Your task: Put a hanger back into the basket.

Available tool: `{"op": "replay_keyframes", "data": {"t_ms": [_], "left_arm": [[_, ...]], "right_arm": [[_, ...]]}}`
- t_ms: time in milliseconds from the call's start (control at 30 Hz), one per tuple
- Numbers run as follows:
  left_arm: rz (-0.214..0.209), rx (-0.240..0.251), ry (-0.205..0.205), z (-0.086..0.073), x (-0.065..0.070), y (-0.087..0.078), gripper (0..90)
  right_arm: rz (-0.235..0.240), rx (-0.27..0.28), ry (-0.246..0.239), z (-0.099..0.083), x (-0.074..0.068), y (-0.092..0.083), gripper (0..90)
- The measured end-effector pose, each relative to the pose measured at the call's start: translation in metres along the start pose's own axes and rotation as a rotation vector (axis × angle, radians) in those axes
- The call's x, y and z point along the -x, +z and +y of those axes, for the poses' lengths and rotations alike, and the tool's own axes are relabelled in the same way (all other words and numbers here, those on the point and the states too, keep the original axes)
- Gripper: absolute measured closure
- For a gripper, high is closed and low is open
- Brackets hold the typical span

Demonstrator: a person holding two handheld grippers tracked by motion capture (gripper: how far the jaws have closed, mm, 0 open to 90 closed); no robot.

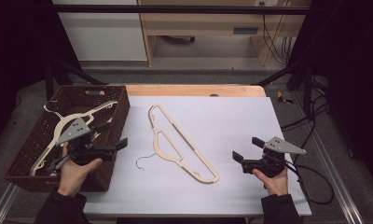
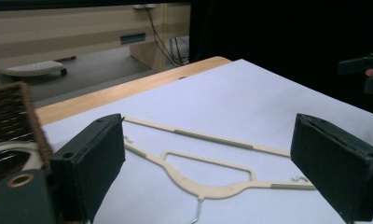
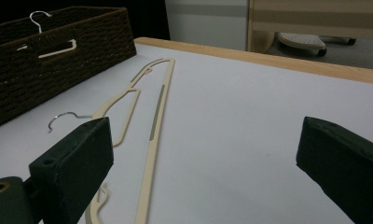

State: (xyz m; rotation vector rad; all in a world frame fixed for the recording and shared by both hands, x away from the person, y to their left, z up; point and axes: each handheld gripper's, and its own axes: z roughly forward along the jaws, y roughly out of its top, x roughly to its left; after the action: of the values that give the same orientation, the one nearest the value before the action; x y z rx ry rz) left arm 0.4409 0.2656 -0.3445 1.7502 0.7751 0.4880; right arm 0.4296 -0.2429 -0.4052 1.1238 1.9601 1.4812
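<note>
Cream flat wooden clothes hanger with a thin metal hook (image 1: 182, 144) lies flat on the white sheet (image 1: 231, 121) covering the table (image 1: 194, 90), mid-scene, running diagonally from far-left to near-right, hook toward the near left. Dark brown woven basket (image 1: 117, 116) sits at the left edge and holds another cream hanger (image 1: 72, 119). Left hand-held gripper (image 1: 117, 140) sits over the basket's right rim, pointing right toward the hanger, jaws wide apart, nothing between them. Right hand-held gripper (image 1: 246, 149) hovers at the near right, pointing left, jaws apart too, empty, just clear of the hanger's near end.

Handling, as a guess: light, stiff, thin and flush to the sheet, so hard to get a jaw under; smooth finish may slip. Grey strips along the long bar look like grip pads. Best hold is probably across the bar or shoulder edge, or at the neck beside the hook.

No brand, label or readable writing anywhere.
</note>
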Motion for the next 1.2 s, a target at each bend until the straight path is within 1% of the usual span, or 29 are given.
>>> {"op": "replay_keyframes", "data": {"t_ms": [133,167,267,333,400,433,467,533,600,633,667,700,733,800,967,1000,1033,1067,1133,1200], "left_arm": [[-0.029,-0.028,0.019,-0.004,0.012,0.015,9.7],[-0.030,-0.043,0.029,-0.005,0.016,0.020,9.8],[-0.048,-0.069,0.035,-0.009,0.022,0.032,10.2],[-0.044,-0.097,0.046,-0.012,0.027,0.042,10.7],[-0.056,-0.123,0.049,-0.016,0.030,0.051,11.3],[-0.057,-0.140,0.054,-0.019,0.032,0.058,11.6],[-0.053,-0.151,0.060,-0.020,0.033,0.061,12.2],[-0.053,-0.177,0.058,-0.025,0.032,0.069,13.2],[-0.052,-0.196,0.045,-0.029,0.031,0.075,14.2],[-0.058,-0.201,0.035,-0.032,0.030,0.078,15.0],[-0.061,-0.217,0.037,-0.035,0.029,0.082,15.9],[-0.054,-0.237,0.043,-0.038,0.028,0.085,16.2],[-0.054,-0.247,0.042,-0.040,0.027,0.087,17.2],[-0.045,-0.269,0.030,-0.045,0.025,0.093,18.9],[-0.032,-0.334,0.016,-0.060,0.018,0.104,23.4],[-0.026,-0.352,0.020,-0.062,0.017,0.107,24.5],[-0.014,-0.358,0.024,-0.066,0.016,0.109,26.5],[-0.012,-0.368,0.017,-0.069,0.014,0.112,28.5],[-0.002,-0.400,0.019,-0.075,0.012,0.117,31.7],[0.005,-0.422,0.032,-0.080,0.011,0.122,36.4]], "right_arm": [[0.003,-0.001,-0.004,0.000,-0.002,0.000,4.2],[0.010,0.000,-0.006,0.001,-0.002,0.000,4.3],[0.014,0.003,-0.011,0.001,-0.004,0.000,4.3],[0.018,0.002,-0.010,0.002,-0.005,0.000,4.3],[0.025,0.008,-0.010,0.002,-0.006,0.001,4.4],[0.026,0.005,-0.010,0.002,-0.007,0.001,4.4],[0.028,0.005,-0.012,0.002,-0.008,0.002,4.4],[0.033,0.002,-0.013,0.002,-0.009,0.003,4.4],[0.040,0.001,-0.018,0.002,-0.010,0.004,4.5],[0.043,0.003,-0.021,0.002,-0.010,0.004,4.5],[0.041,0.001,-0.017,0.002,-0.011,0.004,4.5],[0.043,0.001,-0.017,0.002,-0.011,0.005,4.5],[0.046,0.003,-0.019,0.002,-0.012,0.005,4.6],[0.054,-0.001,-0.019,0.002,-0.012,0.005,4.7],[0.053,-0.006,-0.020,0.001,-0.013,0.008,4.8],[0.053,-0.009,-0.019,0.001,-0.013,0.008,4.8],[0.052,-0.010,-0.020,0.001,-0.014,0.009,4.9],[0.055,-0.013,-0.024,0.000,-0.013,0.009,4.9],[0.056,-0.017,-0.021,0.000,-0.014,0.010,4.9],[0.057,-0.018,-0.021,0.000,-0.015,0.010,5.0]]}}
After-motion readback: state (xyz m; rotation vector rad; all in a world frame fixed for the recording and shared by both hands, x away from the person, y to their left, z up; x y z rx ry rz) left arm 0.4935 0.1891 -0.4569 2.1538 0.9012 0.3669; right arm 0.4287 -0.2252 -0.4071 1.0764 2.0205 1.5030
